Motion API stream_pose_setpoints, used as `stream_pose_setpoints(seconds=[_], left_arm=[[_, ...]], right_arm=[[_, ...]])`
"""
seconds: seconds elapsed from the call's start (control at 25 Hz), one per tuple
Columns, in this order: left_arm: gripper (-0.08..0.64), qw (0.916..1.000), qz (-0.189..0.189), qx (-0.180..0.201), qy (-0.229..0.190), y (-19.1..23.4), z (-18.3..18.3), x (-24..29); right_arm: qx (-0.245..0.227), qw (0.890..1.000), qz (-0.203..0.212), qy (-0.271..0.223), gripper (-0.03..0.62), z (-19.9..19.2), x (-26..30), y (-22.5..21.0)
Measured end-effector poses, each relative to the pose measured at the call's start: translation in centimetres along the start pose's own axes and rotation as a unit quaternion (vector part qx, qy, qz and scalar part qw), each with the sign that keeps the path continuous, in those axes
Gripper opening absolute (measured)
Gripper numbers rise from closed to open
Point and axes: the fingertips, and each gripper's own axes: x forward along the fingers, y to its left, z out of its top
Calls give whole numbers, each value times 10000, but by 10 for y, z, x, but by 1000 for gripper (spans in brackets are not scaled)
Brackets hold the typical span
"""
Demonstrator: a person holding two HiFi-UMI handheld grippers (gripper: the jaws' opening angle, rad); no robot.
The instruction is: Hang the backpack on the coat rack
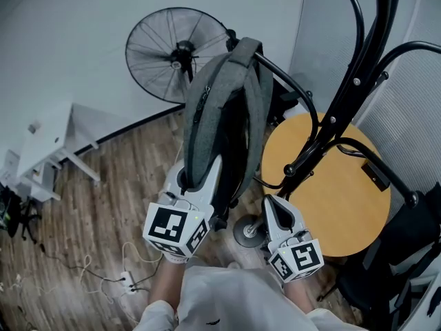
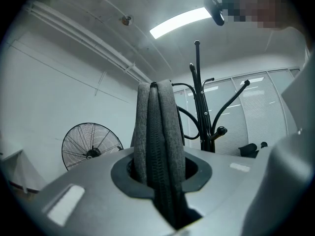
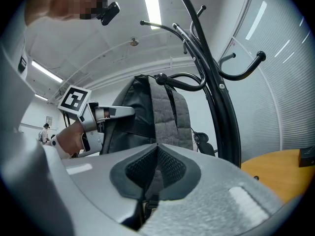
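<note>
Grey backpack [image 1: 213,123] pinched in L tool [image 1: 193,182], R tool [image 1: 273,204] level, pinching it too.

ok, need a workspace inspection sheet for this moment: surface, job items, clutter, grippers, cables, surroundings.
Surface: brown wood-plank floor; round yellow wooden table beside the rack.
Job's things: grey fabric backpack, its top over a hook of the black metal coat rack.
Clutter: black standing fan, white desk, black office chair.
Grippers: left gripper fingers clamped on the backpack's zipped edge; right gripper fingers together, apparently pinching a thin dark strap.
Cables: white cables and power strip lying on the floor.
Surroundings: white wall, window blinds.
</note>
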Motion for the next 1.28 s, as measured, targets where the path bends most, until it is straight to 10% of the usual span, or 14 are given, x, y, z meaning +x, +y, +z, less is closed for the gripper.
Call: stream_pose_setpoints(seconds=[1.28], left_arm=[[104, 9950, -713, 638, 283, -61, -29, -17]], right_arm=[[296, 9993, -183, 134, 2, -16, -20, -3]])
